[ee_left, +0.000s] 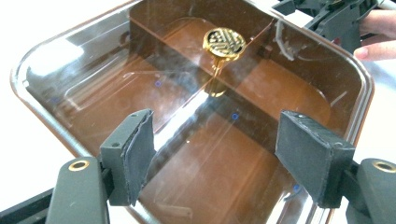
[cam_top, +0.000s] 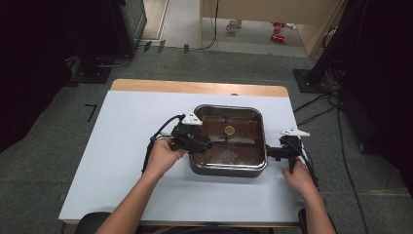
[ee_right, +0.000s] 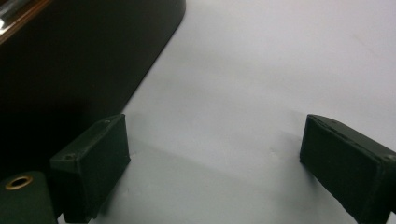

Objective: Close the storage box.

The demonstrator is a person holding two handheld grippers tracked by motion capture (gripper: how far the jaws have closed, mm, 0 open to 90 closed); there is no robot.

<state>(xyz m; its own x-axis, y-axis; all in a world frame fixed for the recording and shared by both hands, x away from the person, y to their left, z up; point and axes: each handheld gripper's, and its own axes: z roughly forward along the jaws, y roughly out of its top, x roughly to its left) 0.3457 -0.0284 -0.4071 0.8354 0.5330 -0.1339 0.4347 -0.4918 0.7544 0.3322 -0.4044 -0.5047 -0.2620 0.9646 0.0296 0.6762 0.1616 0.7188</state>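
A square pot (cam_top: pixel 228 166) with a dark outside and a shiny metal rim sits in the middle of the high view, on a white table (cam_top: pixel 117 161). A clear glass lid (ee_left: pixel 196 140) covers it, and the inside looks brown through the glass. A round gold knob (ee_left: pixel 224 43) stands in the middle of the lid, near the top of the left gripper view. The left gripper (cam_top: pixel 204 145) is at the pot's left edge in the high view, held by the left hand (cam_top: pixel 163 157). In the left gripper view its 2 black jaws are spread wide over the lid and hold nothing. The right gripper (cam_top: pixel 270 153) is just beside the pot's right side, held by the right hand (cam_top: pixel 298 176). In the right gripper view its 2 jaws are spread wide too, low over the bare table, with the pot's dark wall at the upper left. A strip of wood (cam_top: pixel 195 87) runs along the table's far edge.
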